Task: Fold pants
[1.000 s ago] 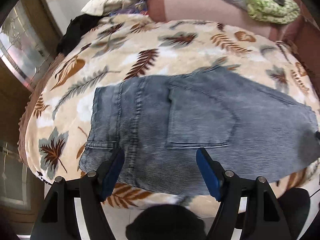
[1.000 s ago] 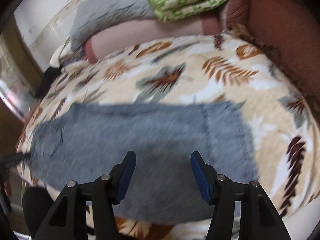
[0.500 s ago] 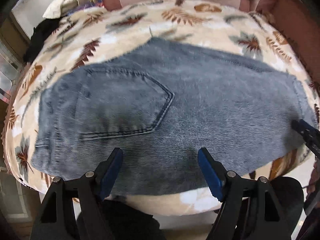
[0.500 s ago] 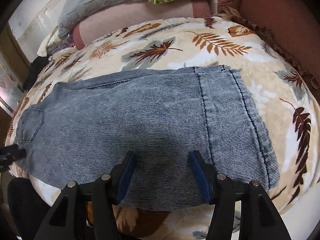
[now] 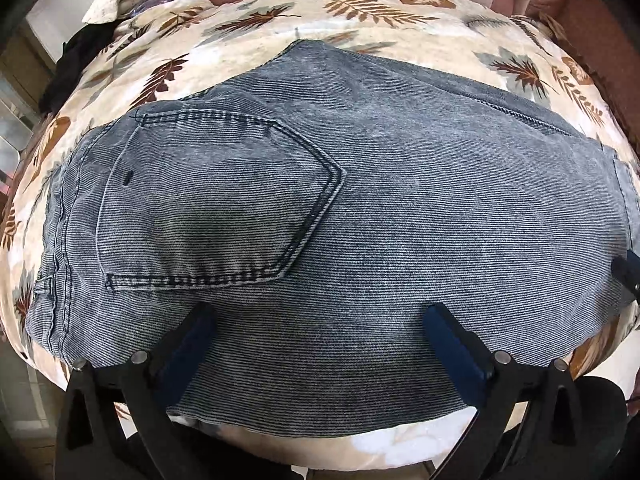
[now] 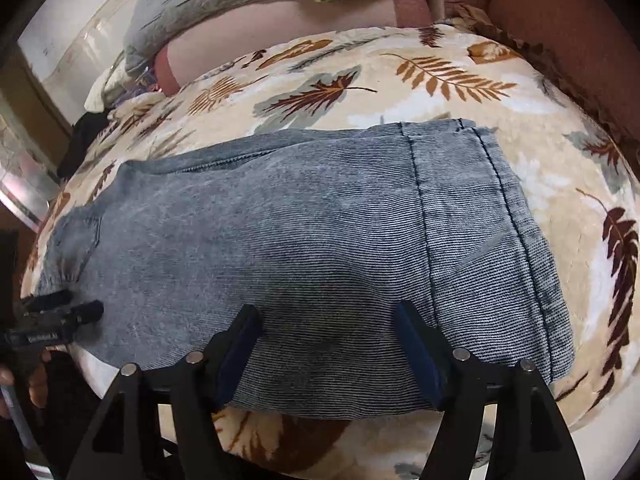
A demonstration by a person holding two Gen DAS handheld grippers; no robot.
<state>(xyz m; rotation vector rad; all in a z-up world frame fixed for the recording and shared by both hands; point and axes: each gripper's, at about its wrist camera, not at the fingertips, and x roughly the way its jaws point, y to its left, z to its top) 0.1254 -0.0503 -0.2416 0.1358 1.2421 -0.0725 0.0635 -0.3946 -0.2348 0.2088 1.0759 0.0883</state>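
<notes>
Both grippers, left gripper and right gripper, are opening over the pants, grasping nothing; fingers may catch only the top layer, probably dragging the fold crooked.

Grey-blue denim pants lie flat, back pocket up; legs stacked.
</notes>
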